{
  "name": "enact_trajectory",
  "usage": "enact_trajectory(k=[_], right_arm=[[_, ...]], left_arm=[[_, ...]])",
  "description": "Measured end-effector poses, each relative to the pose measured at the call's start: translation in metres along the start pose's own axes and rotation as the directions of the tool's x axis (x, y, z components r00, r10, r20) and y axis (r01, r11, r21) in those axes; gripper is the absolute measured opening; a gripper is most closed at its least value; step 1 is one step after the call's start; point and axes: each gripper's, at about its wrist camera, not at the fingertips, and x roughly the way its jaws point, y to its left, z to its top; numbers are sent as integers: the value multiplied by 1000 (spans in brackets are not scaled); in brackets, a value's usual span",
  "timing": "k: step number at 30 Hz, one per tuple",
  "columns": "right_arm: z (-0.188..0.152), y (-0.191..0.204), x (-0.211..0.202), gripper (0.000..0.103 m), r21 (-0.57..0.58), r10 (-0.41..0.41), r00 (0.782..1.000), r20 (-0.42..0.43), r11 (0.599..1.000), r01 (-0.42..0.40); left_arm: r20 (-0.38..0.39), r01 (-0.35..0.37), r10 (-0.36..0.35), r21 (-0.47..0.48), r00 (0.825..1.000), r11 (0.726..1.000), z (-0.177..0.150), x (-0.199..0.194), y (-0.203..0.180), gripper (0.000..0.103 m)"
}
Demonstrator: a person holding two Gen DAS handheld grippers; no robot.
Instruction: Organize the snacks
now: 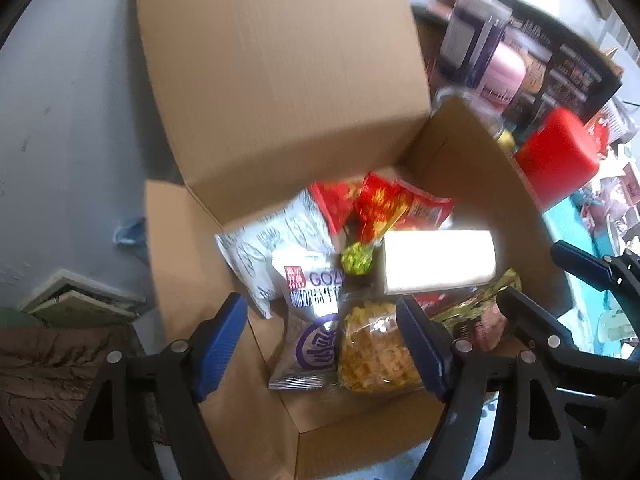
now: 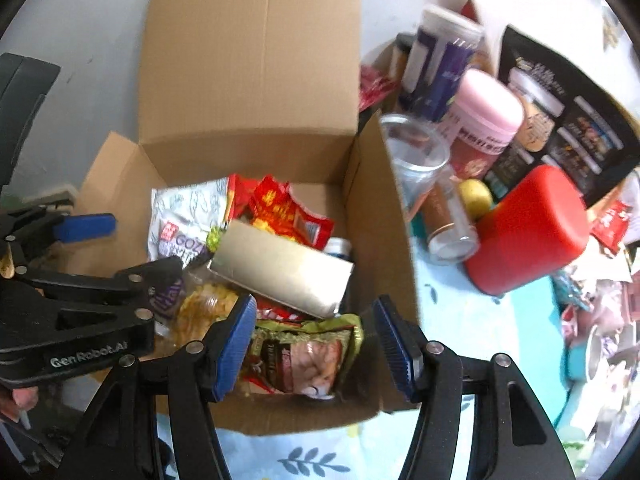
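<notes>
One open cardboard box (image 2: 256, 80) sitting on a leaf-print tabletop (image 2: 312, 456), holding roughly eight snack packets and one white carton (image 2: 284, 276), left claw (image 1: 320, 344) and right claw (image 2: 316, 344) both hanging open, gripping nothing, red container (image 2: 528, 232) and jars crowding beside.

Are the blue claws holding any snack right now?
No. The left gripper and right gripper are both open above the cardboard box, holding nothing.
</notes>
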Motion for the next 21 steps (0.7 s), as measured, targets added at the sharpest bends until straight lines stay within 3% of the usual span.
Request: enact_trajectory(k=[11,21], right_arm=[[12,-1,-80,61,22,-15,988,154,1000,12],[7,3,-170,71,4,-34,950,310,999,34]], left_arm=[[156,-31,29,7,987,1000,10,-88,2,77],[319,-39,38,-4,947,999,0,-181,0,77]])
